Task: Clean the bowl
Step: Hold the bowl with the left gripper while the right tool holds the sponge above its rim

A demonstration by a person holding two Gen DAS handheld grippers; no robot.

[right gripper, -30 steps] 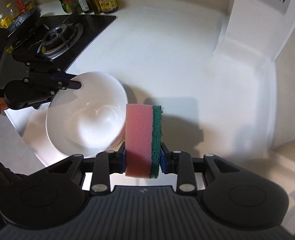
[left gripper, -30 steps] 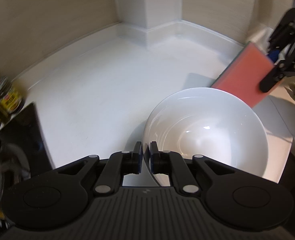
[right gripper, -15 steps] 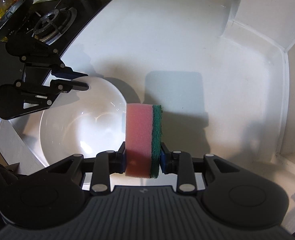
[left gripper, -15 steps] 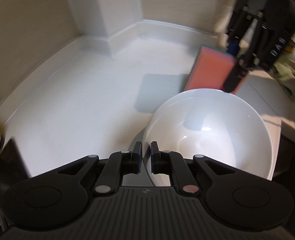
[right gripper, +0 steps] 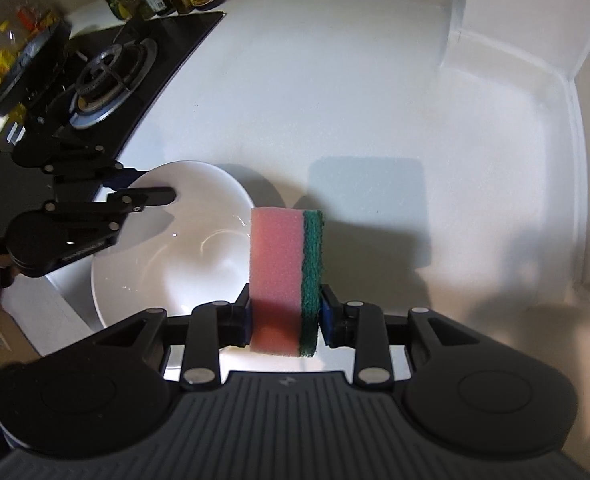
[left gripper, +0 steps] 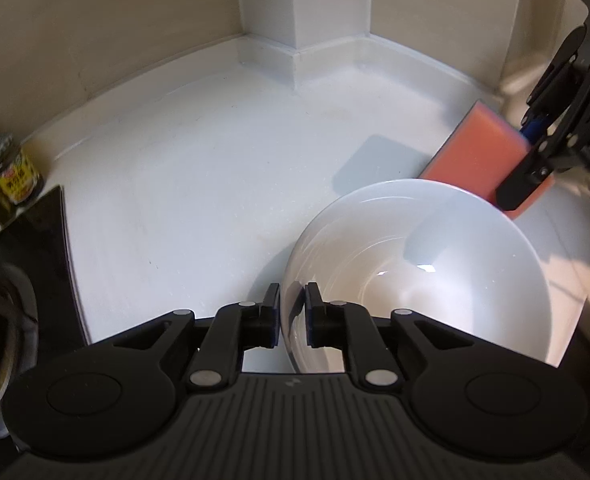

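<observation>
White ceramic, the bowl (left gripper: 415,276) is sitting on the counter (left gripper: 183,184); the left gripper (left gripper: 292,316) is straddling its near rim, jaws opening, pads clear. Beside the bowl (right gripper: 167,248), the right gripper (right gripper: 287,316) is clamping the sponge (right gripper: 285,276).

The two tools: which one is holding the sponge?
The right tool clamps the pink-and-green sponge. The left tool, jaws opening, only straddles the white bowl's rim.

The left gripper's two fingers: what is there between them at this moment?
The white bowl's rim stands between the opening jaws of the left gripper; its own wrist view shows this best.
</observation>
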